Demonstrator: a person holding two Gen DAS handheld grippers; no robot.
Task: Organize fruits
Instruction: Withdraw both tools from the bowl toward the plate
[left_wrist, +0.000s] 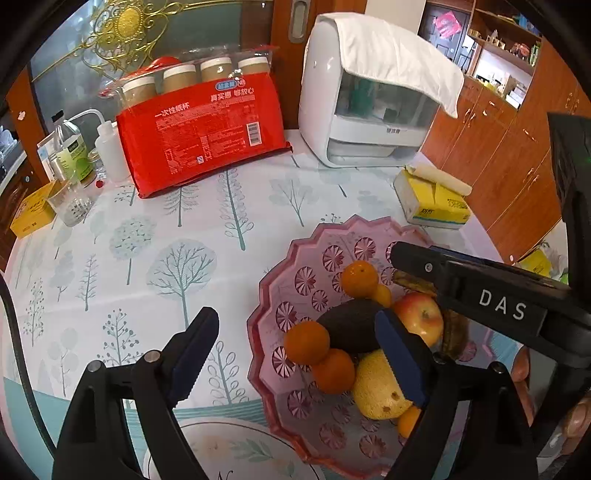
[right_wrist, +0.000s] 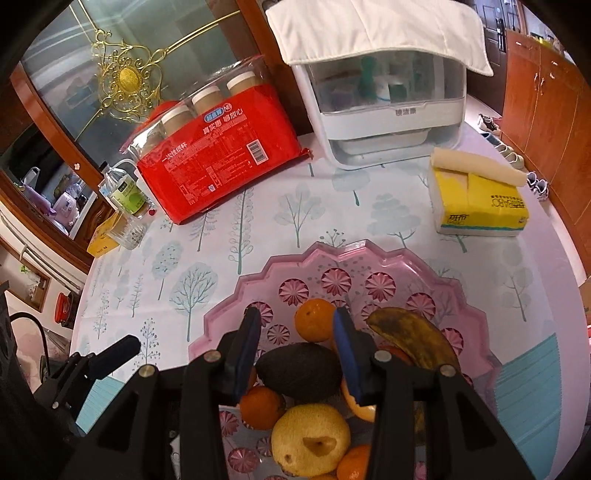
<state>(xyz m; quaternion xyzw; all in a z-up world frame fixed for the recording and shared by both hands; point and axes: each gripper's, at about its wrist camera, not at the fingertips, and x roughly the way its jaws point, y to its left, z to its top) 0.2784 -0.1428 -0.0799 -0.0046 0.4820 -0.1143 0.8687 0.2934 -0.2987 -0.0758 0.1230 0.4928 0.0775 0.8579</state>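
A pink scalloped fruit bowl (left_wrist: 280, 273) (right_wrist: 236, 291) holds several oranges (left_wrist: 306, 341) (right_wrist: 314, 319), a dark avocado (left_wrist: 351, 325) (right_wrist: 299, 371), a yellow lemon (left_wrist: 376, 387) (right_wrist: 310, 437), a red apple (left_wrist: 419, 315) and a brown-spotted banana (right_wrist: 413, 341). My left gripper (left_wrist: 295, 354) is open and empty, one finger over the tablecloth, the other over the bowl. My right gripper (right_wrist: 297, 332) is open above the bowl, its fingers either side of the avocado, not touching it. Its arm also shows in the left wrist view (left_wrist: 480, 291).
A red pack of paper cups (left_wrist: 203, 125) (right_wrist: 221, 158), a white appliance under a cloth (left_wrist: 369, 92) (right_wrist: 388, 92) and a yellow tissue pack (left_wrist: 432, 199) (right_wrist: 480, 203) stand behind the bowl. Bottles and a glass (left_wrist: 74, 199) stand at the far left. A white plate (left_wrist: 221, 454) lies near.
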